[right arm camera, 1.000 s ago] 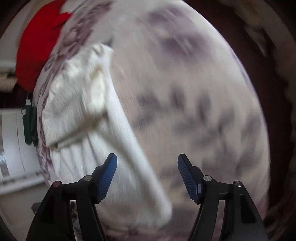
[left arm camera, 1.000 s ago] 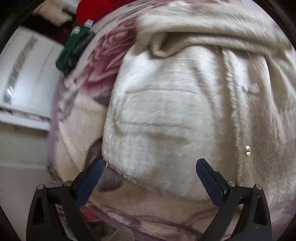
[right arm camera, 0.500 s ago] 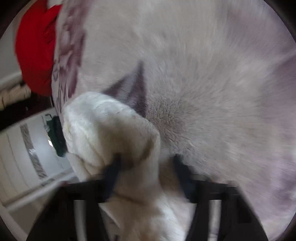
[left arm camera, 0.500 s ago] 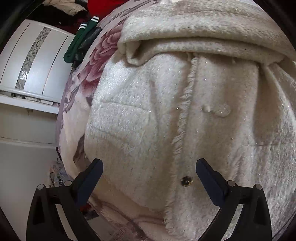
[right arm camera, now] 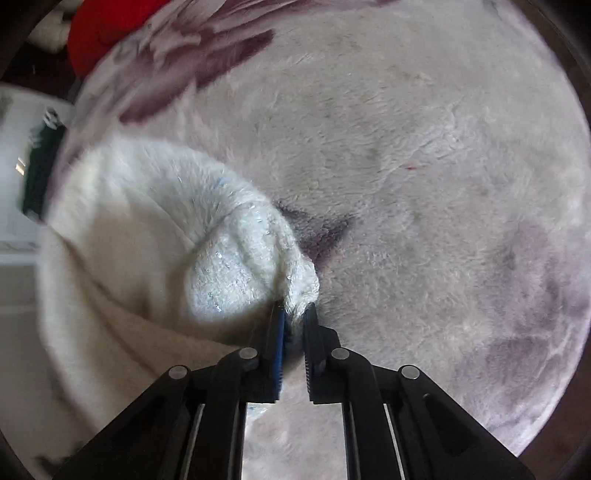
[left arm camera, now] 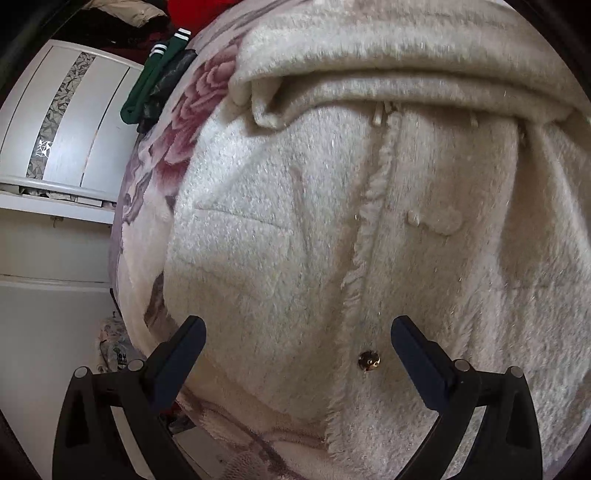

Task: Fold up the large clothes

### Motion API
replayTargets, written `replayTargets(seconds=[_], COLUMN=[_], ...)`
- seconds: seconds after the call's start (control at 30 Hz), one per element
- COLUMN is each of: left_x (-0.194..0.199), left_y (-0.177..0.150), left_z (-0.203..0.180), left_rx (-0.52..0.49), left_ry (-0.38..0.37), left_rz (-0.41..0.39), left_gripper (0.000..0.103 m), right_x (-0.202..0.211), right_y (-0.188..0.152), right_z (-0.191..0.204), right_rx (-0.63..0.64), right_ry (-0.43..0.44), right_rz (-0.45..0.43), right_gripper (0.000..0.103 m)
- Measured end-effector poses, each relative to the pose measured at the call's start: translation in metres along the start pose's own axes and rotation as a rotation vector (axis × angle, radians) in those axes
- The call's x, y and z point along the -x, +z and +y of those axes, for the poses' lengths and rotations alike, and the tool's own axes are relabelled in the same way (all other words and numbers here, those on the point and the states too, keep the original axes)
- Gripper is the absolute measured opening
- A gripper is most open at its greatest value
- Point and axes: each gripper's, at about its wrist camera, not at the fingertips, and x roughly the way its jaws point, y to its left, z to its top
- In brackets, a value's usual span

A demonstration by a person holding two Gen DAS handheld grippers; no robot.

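Floral fleece blanket [left arm camera: 173,122], cream with dusky rose blooms, covers the bed that carries everything. Off its left edge stands a white cabinet [left arm camera: 70,122] with a mosaic strip, and a green garment with white stripes [left arm camera: 147,81] hangs over the blanket's far left edge beside something red [right arm camera: 99,33].

Most of the left wrist view is taken up by the cream fuzzy coat [left arm camera: 332,221], which lies flat on the blanket with one part folded over along its far side. Its fringed front edge runs down the middle, with a gold button [left arm camera: 368,361] near the hem. Above that hem hangs the left gripper [left arm camera: 298,343], fingers spread wide, the button between them and nothing touched.

Only the right wrist view shows the coat's cuff end [right arm camera: 236,266], bunched over bare blanket. The right gripper [right arm camera: 295,317] has just been closing and now pinches the cuff's fringe edge between nearly meeting pads.
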Motion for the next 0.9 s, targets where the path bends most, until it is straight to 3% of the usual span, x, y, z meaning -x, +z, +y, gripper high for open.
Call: replayTargets(seconds=[0.07,0.1,0.17,0.3,0.37,0.43,0.5,0.57,0.63,0.77,0.83,0.9], left_x=[0.004,0.005,0.001,-0.004,-0.002,-0.002,-0.001,-0.003,-0.004,-0.005,-0.009,-0.015], left_y=[0.002,0.003,0.007,0.016,0.020,0.022,0.022,0.021,0.019,0.012,0.008,0.005], left_z=[0.002,0.002,0.002,0.000,-0.002,-0.004,-0.005,-0.006,-0.003,0.007,0.010,0.012], left_rx=[0.010,0.015,0.026,0.051,0.054,0.053,0.054,0.045,0.052,0.089,0.095,0.091], left_ry=[-0.003,0.001,0.006,0.001,0.007,0.008,0.008,0.013,0.012,-0.001,-0.001,-0.004], left_rz=[-0.019,-0.026,-0.030,-0.021,-0.038,-0.047,-0.054,-0.053,-0.051,-0.061,-0.063,-0.057], left_gripper=[0.103,0.103,0.103,0.103,0.103,0.103,0.103,0.103,0.103,0.103,0.103,0.103], right_x=[0.018,0.031,0.041,0.005,-0.026,-0.026,-0.016,-0.016,-0.022,0.011,0.040,0.038], right_y=[0.006,0.012,0.026,0.053,0.060,0.055,0.052,0.058,0.062,0.069,0.068,0.069], right_z=[-0.005,-0.004,0.007,0.034,0.048,0.065,0.076,0.064,0.059,0.094,0.109,0.133], right_rx=[-0.022,-0.007,0.034,0.100,0.118,0.190,0.204,0.135,0.058,0.034,0.025,-0.009], right_ry=[0.050,0.053,0.079,0.107,0.075,0.001,-0.093,-0.132,-0.091,-0.154,-0.049,0.117], right_rz=[-0.015,-0.066,-0.115,-0.006,0.050,-0.022,-0.108,-0.145,-0.097,-0.078,-0.110,-0.022], right_gripper=[0.034,0.044,0.052,0.053,0.052,0.022,0.019,0.019,0.022,0.030,0.034,0.037])
